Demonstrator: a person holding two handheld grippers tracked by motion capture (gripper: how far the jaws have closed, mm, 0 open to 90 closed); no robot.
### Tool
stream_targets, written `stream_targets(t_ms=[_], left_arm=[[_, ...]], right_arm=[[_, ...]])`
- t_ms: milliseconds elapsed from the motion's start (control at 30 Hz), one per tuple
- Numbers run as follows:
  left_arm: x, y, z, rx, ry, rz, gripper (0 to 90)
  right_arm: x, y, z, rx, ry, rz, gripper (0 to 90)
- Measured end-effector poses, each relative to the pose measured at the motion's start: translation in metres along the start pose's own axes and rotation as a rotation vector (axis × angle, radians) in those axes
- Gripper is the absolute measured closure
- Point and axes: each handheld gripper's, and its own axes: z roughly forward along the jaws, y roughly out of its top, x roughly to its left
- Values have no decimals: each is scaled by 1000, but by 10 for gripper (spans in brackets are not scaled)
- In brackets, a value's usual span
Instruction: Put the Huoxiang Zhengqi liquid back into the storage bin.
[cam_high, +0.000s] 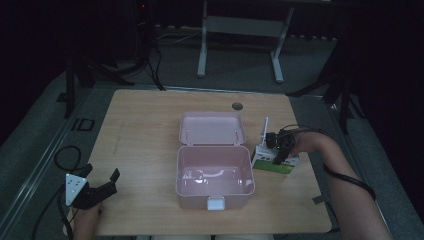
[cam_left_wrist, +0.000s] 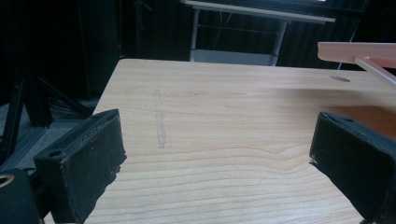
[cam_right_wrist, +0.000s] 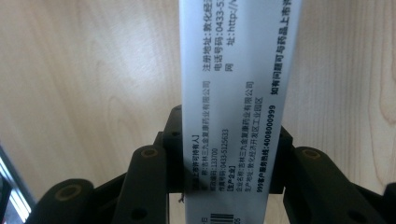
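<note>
While the right gripper (cam_right_wrist: 229, 154) pinched a white printed carton (cam_right_wrist: 236, 93) at the open pink plastic box's (cam_high: 215, 170) three o'clock, the left gripper (cam_left_wrist: 219, 158) gaped empty.

Wooden table (cam_high: 150, 130); open pink box (cam_high: 215, 172); white-green carton (cam_high: 274, 162) beside.

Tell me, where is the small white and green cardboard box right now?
In the high view, the small white and green cardboard box sits at the table's right side, just right of the open pink plastic case, with the right gripper shut on it.
</note>
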Motion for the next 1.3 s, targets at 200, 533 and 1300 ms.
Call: stream_targets(t_ms=[200, 533, 1300], left_arm=[[0, 0, 0, 0, 1, -1, 31], [0, 0, 0, 0, 6, -1, 31], [0, 0, 0, -1, 9, 0, 31]], right_arm=[[15, -7, -6, -1, -11, -28, 628], [49, -20, -12, -9, 4, -72, 629], [93, -26, -47, -20, -24, -116, 629]])
